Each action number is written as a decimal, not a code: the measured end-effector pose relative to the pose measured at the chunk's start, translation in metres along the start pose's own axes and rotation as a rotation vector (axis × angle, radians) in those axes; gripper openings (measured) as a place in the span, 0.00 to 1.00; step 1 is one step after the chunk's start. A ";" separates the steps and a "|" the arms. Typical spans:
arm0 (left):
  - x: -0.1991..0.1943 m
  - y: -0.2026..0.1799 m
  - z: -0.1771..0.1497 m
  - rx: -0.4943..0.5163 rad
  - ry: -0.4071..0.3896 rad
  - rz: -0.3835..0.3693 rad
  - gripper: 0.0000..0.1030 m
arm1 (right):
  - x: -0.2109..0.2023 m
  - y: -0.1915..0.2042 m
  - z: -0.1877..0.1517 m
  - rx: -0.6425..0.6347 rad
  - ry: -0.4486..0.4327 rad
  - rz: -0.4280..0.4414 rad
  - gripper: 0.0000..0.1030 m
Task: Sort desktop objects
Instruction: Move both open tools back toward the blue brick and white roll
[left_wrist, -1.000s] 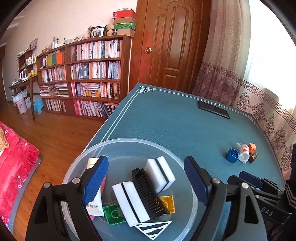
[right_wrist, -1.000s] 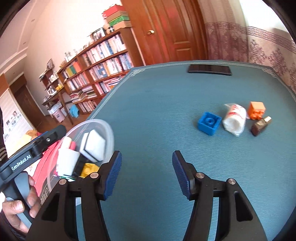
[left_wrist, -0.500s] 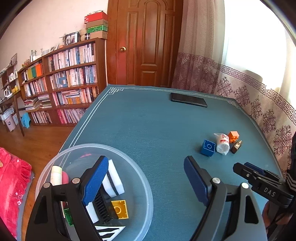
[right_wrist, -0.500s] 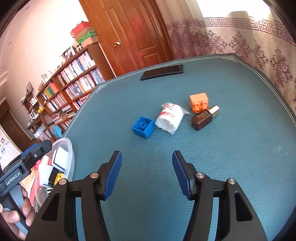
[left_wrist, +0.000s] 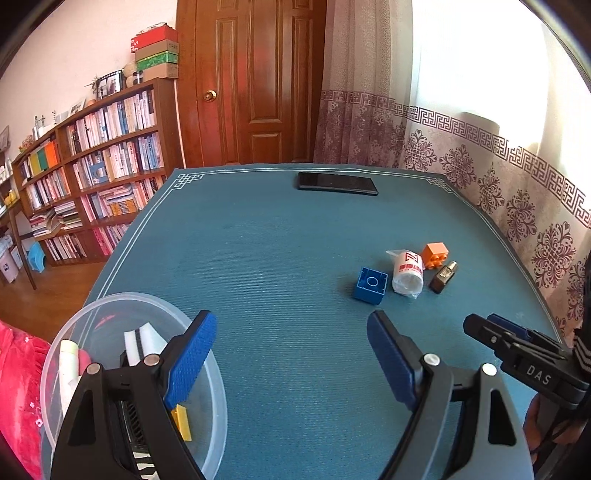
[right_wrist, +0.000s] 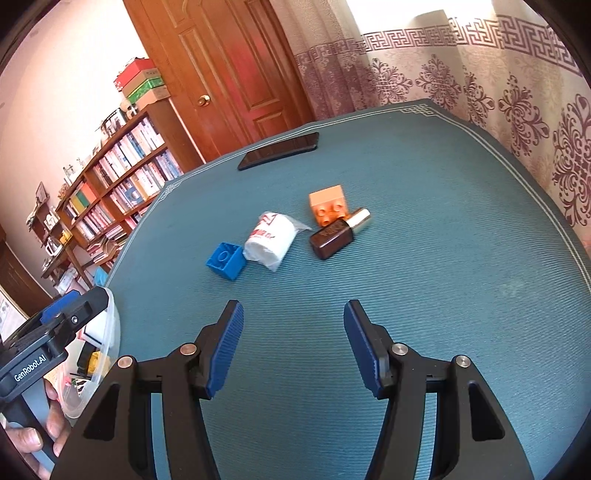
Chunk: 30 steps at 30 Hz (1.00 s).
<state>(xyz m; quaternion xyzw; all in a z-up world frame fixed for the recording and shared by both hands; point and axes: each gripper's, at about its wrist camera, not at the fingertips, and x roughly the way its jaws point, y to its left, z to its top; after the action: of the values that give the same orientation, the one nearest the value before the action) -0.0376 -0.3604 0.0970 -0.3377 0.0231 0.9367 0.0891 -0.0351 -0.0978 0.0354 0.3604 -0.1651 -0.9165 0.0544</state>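
Four items ahead of right tool (right_wrist: 293, 345), jaws apart, empty.

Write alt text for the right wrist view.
The open right gripper hovers empty over a teal table mat, facing a cluster: blue plastic brick, wrapped white paper roll, orange plastic brick, dark brown glass bottle. A black phone lies beyond.

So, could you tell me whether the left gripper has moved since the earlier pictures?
Yes. The left gripper has swung right, off the clear bowl and toward the blue block; the bowl now sits at its view's lower left.
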 end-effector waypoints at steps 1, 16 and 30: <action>0.003 -0.003 0.000 0.002 0.006 -0.004 0.84 | -0.001 -0.002 0.000 0.001 -0.002 -0.004 0.59; 0.052 -0.045 0.008 0.041 0.074 -0.049 0.84 | -0.006 -0.035 0.004 0.023 -0.009 -0.054 0.59; 0.104 -0.059 0.020 0.055 0.145 -0.052 0.84 | 0.004 -0.053 0.005 0.047 0.017 -0.095 0.59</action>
<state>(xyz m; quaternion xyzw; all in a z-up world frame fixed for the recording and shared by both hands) -0.1180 -0.2844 0.0467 -0.4027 0.0464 0.9061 0.1206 -0.0403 -0.0477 0.0186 0.3767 -0.1691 -0.9108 0.0037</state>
